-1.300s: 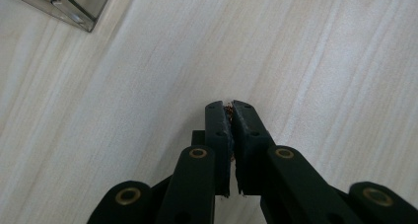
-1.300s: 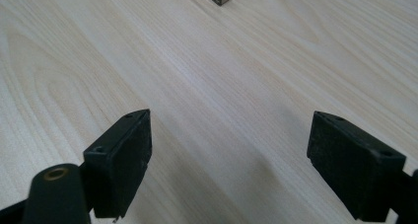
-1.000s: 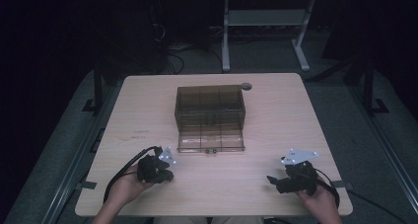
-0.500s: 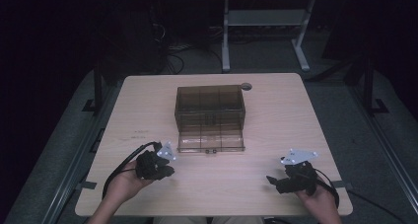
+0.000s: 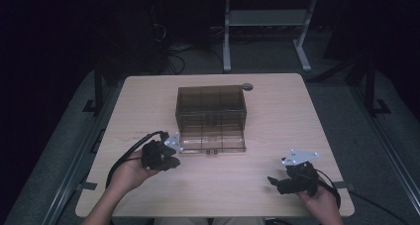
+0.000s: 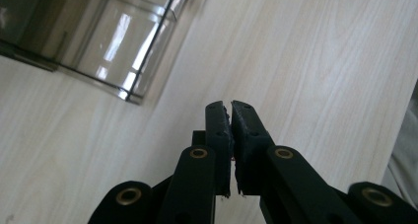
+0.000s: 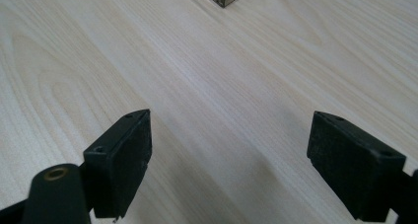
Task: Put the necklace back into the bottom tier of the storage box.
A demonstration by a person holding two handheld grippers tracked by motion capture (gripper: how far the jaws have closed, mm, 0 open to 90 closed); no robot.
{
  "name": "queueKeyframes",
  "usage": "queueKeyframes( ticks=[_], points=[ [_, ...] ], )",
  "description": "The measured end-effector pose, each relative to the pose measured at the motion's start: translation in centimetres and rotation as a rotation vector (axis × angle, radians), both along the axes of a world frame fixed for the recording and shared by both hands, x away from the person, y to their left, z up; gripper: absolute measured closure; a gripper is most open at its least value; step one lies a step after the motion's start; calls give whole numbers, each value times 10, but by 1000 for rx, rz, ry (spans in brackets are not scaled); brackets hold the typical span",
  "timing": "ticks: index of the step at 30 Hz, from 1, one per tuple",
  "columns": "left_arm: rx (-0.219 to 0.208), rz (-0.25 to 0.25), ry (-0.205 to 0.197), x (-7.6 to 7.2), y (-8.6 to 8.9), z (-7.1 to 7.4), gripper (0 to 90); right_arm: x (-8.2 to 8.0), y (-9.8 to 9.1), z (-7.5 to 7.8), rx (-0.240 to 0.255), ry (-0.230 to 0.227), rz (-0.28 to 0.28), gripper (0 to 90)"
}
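Left tongs (image 6: 230,110) pressed together on nothing, just beside the smoky clear box (image 5: 211,117); right tongs (image 7: 229,150) spread apart over bare counter (image 5: 277,101)

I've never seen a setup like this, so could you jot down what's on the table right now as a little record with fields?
surface: pale wooden table
main object: smoky clear plastic box with inner dividers, mid-table
left gripper: jaws shut, nothing between them, near the box's front left corner
right gripper: jaws wide open over bare wood, apart from the box
hands: left hand and right hand each hold a gripper at the near edge
small extra: dark round disc at the far edge of the table
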State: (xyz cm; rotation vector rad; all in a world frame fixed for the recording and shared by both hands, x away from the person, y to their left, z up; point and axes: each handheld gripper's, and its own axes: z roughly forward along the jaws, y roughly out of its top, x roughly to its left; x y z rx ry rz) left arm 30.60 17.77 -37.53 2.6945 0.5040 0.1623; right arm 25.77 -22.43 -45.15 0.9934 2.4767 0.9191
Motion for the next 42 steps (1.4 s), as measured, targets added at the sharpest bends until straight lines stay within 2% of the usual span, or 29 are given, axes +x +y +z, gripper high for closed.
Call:
queueKeyframes(
  ticks=[7,13,24,37,42],
  points=[
    [9,-5,15,11,-8,5,860,0,0,0,4,1,-1,166],
    [0,8,36,22,-10,6,860,1,0,0,9,1,-2,166],
    [-6,17,49,44,-16,13,861,1,1,0,5,1,5,166],
    [-7,18,62,60,-26,9,860,0,1,1,11,-2,5,166],
    [9,21,68,69,-32,7,860,0,1,1,11,-2,7,166]
  ],
)
